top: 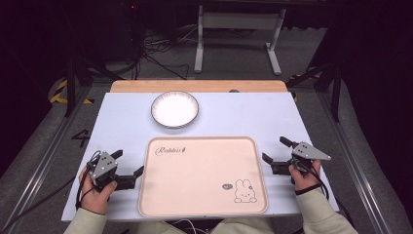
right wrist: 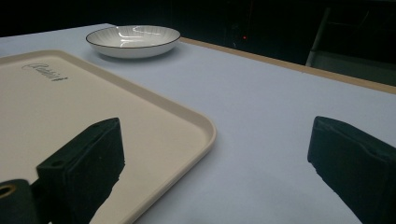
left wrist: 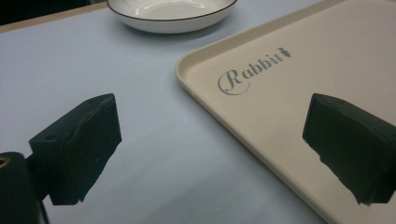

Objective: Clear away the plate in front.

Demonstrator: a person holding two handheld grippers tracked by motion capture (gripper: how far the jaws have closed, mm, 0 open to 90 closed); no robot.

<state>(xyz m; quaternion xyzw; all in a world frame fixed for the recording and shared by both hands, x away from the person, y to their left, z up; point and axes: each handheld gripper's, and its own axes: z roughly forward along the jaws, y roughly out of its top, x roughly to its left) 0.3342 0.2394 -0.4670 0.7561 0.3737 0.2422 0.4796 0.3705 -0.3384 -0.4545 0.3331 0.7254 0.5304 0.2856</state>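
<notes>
A cream tray (top: pixel 155 192) with a "Rabbit" word and a rabbit drawing lies flat at the table's near middle; its rim (left wrist: pixel 205 100) and corner (right wrist: pixel 205 126) show in the gripper views. Beyond it stands an empty white bowl (top: pixel 175 109) with a dark rim, also seen as the bowl (left wrist: pixel 171 13) and bowl (right wrist: pixel 133 40). My left gripper (top: pixel 128 163) rests left of the tray, jaws wide open and empty; its fingers (left wrist: pixel 79 149) straddle the tray's left edge. My right gripper (top: pixel 276 150) sits right of the tray, open and empty, its fingers (right wrist: pixel 86 168) over the tray's right edge.
The pale blue table top (top: pixel 126 126) has a wooden strip (top: pixel 197 86) along its far edge. Past it are a dark floor, cables and a grey stand (top: pixel 238 29). Bare table lies on both sides of the bowl.
</notes>
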